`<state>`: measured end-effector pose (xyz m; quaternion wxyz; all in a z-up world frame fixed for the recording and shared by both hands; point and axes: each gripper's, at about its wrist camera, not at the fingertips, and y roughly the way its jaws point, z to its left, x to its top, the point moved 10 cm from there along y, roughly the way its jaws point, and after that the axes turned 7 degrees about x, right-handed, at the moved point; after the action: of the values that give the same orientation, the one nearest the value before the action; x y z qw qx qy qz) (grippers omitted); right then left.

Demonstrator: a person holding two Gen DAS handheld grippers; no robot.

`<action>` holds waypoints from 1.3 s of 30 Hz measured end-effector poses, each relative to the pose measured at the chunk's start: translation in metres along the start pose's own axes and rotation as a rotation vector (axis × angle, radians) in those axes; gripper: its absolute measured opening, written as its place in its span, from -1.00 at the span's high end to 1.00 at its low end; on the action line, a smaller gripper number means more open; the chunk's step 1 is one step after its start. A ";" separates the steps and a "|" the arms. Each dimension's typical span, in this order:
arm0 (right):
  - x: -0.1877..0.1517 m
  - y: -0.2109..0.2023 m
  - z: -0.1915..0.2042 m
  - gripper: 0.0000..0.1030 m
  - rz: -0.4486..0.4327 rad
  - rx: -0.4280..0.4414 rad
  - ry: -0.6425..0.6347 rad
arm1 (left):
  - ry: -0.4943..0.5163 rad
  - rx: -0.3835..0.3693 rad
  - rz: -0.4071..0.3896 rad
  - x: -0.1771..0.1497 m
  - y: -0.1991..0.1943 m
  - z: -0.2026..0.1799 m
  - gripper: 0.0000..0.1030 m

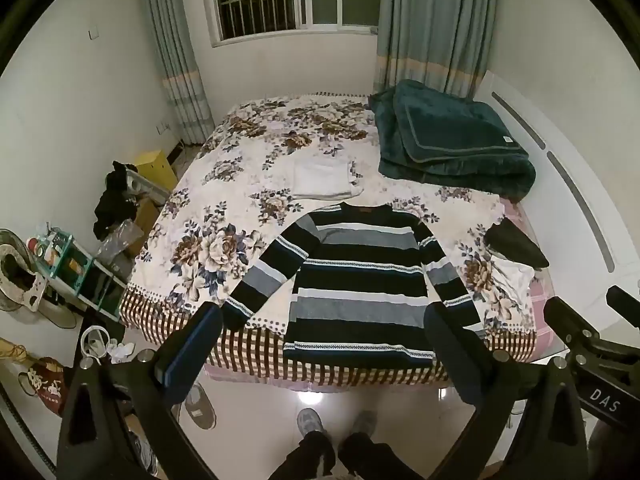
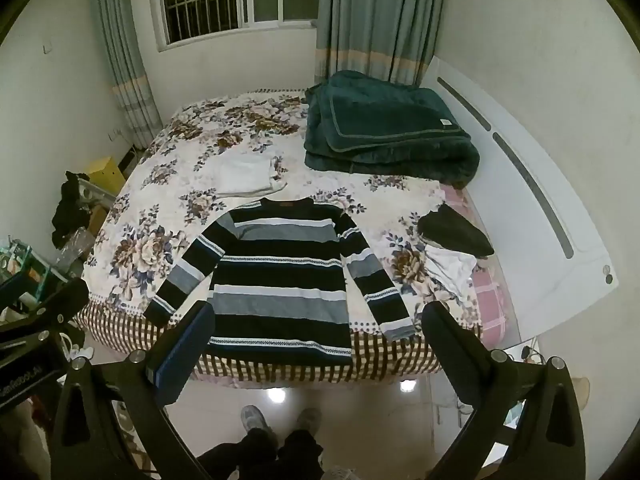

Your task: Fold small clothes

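The left gripper point(image 1: 324, 344) hangs above the floor just short of the bed's point(image 1: 248, 352) near edge, its fingers spread wide with nothing between them. Ahead of it and to its left, the striped sweater's point(image 1: 356, 280) left sleeve angles outward toward the checked border. The sweater itself lies straight ahead of both grippers, flat and face up, collar pointing away, hem hanging just over the near edge, both sleeves splayed. No fold has been made in it.

Beyond the collar, a little left of centre, a white garment point(image 1: 324, 178) sits in a compact rectangle, which I take to be one piece already folded. Farther ahead and to the right lies a folded dark green blanket point(image 1: 452, 144), probably not part of the job.

The right gripper point(image 2: 316, 340) is likewise released and empty, held over the floor before the hem. To its right, past the sweater's right sleeve, a black garment point(image 2: 456, 232) and a crumpled white one point(image 2: 452, 268) lie touching in a loose heap, unfolded.

So, by my reckoning, one item is done, the sweater is laid out ready, and two more wait.
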<state>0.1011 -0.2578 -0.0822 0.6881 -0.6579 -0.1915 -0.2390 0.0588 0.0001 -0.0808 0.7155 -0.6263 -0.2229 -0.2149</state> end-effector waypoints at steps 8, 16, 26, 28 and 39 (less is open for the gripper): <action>0.000 0.001 0.000 -1.00 -0.001 -0.002 -0.002 | 0.000 0.011 0.007 0.001 0.003 -0.005 -0.99; 0.002 0.002 0.003 -1.00 0.001 0.001 -0.002 | -0.006 -0.004 -0.003 0.002 0.004 -0.002 -0.99; 0.015 0.002 0.010 -1.00 -0.001 0.002 -0.004 | -0.007 -0.005 -0.008 0.006 0.001 0.004 -0.99; 0.010 -0.001 0.010 -1.00 -0.002 0.003 -0.003 | -0.009 -0.004 -0.009 0.007 0.001 0.003 -0.99; 0.013 0.003 0.014 -1.00 -0.009 0.002 -0.004 | -0.009 -0.007 -0.013 0.013 0.004 0.004 -0.99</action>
<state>0.1141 -0.2450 -0.0758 0.6872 -0.6569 -0.1960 -0.2404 0.0710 0.0045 -0.0759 0.7109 -0.6282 -0.2298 -0.2175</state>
